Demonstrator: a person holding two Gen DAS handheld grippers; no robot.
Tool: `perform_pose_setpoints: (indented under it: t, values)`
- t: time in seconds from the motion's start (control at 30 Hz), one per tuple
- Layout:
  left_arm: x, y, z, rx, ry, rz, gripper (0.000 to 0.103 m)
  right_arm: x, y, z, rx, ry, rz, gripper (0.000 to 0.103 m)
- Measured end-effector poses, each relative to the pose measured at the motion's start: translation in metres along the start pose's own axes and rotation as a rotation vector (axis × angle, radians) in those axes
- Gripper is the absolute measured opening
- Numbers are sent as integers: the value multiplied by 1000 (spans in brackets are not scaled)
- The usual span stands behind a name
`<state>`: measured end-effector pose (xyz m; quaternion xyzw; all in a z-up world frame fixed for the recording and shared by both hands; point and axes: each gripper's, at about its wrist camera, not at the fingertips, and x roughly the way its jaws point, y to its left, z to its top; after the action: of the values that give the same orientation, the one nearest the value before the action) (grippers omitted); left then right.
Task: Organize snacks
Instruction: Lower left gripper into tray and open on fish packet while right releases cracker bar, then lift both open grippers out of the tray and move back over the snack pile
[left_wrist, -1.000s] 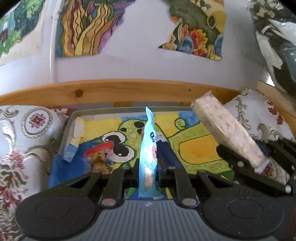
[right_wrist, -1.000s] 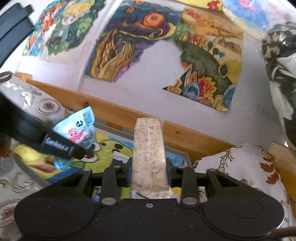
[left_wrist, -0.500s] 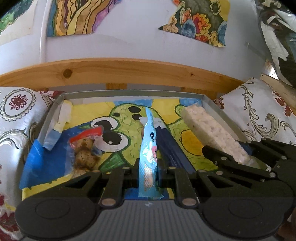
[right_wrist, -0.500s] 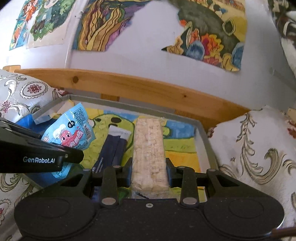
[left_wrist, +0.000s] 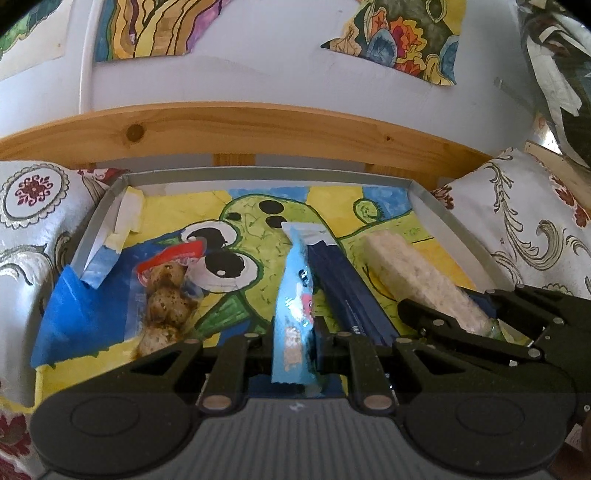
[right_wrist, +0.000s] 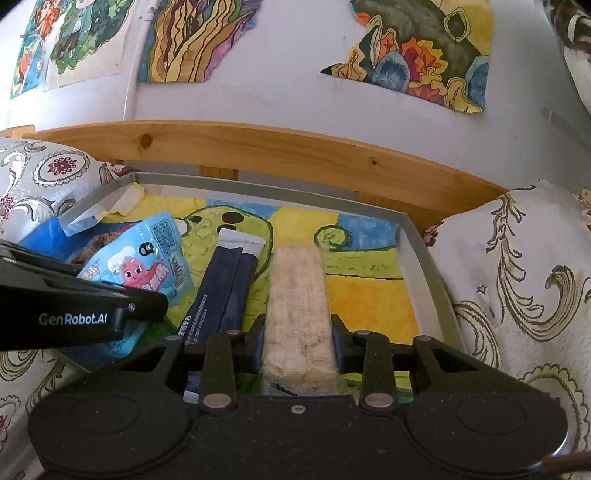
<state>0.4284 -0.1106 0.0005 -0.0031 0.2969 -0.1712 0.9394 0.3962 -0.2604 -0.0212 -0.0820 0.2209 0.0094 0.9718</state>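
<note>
Our left gripper (left_wrist: 293, 332) pinches the blue packet (left_wrist: 295, 295), right gripper (right_wrist: 297, 332) clamps the rice bar (right_wrist: 297, 291) (its near end hidden); the dark sticks (right_wrist: 229, 284) lie partly covered

navy sachets' (right_wrist: 229, 288) near ends hidden, print illegible

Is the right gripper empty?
No, the right gripper has its fingers clamped on the rice cracker bar.

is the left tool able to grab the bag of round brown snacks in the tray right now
Probably not yet. The left tool is shut on the light blue packet, so it has no free grip. The path looks open: the clear bag of round snacks lies uncovered just to its left in the tray.
</note>
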Motion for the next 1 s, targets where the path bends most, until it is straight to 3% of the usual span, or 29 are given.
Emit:
perform_pose_setpoints:
  t: [0.17, 0.47, 0.57, 1.0]
  values:
    - [-5, -1, 1, -9, -9, 9, 46, -4, 1, 1, -29, -20, -19, 44]
    - [-25, -2, 7, -21, -77, 38, 78, -23, -7, 7, -43, -58, -44, 65]
    - [-35, -2, 8, -26, -108, 54, 86, -31, -12, 10, -35, -75, -59, 72]
    - [-91, 0, 11, -80, -198, 77, 101, -88, -21, 30, -5, -182, -78, 92]
